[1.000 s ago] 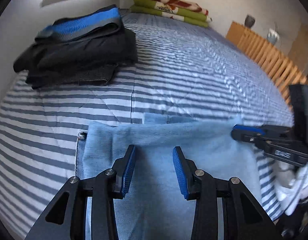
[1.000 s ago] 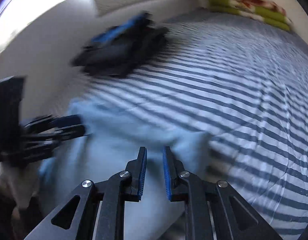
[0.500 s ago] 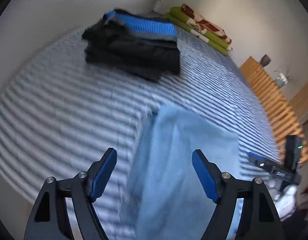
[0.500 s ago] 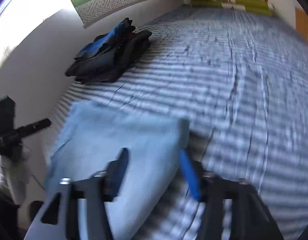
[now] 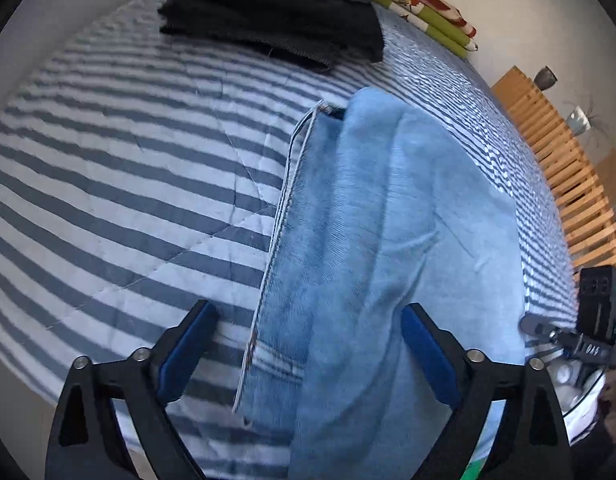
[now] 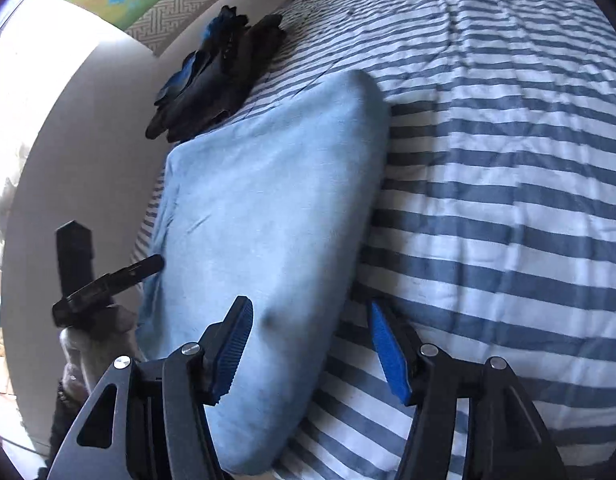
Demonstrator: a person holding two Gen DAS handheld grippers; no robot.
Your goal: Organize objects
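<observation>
Folded light-blue jeans [image 5: 388, 220] lie flat on the striped bed cover [image 5: 127, 160]. My left gripper [image 5: 308, 312] hovers over their near left edge; its jaws are opening wide, the seamed edge lies between them, and neither pad presses on it. My right gripper [image 6: 308, 304] stands open astride the right edge of the jeans [image 6: 267, 208], its pads clear of the cloth. Further back lies a stack of dark folded clothes [image 5: 275, 12] with a blue piece on top, also in the right wrist view [image 6: 215, 76].
A folded green and red blanket [image 5: 428, 4] lies at the bed's far end. A wooden slatted frame [image 5: 568, 168] runs along the right side. A pale wall [image 6: 87, 140] borders the bed on the left. Striped bedding [image 6: 508, 160] spreads to the right of the jeans.
Both grippers went from nearly shut to open, letting go of the jeans. Both views have rolled and drawn nearer; the jeans lie folded on the bed.
</observation>
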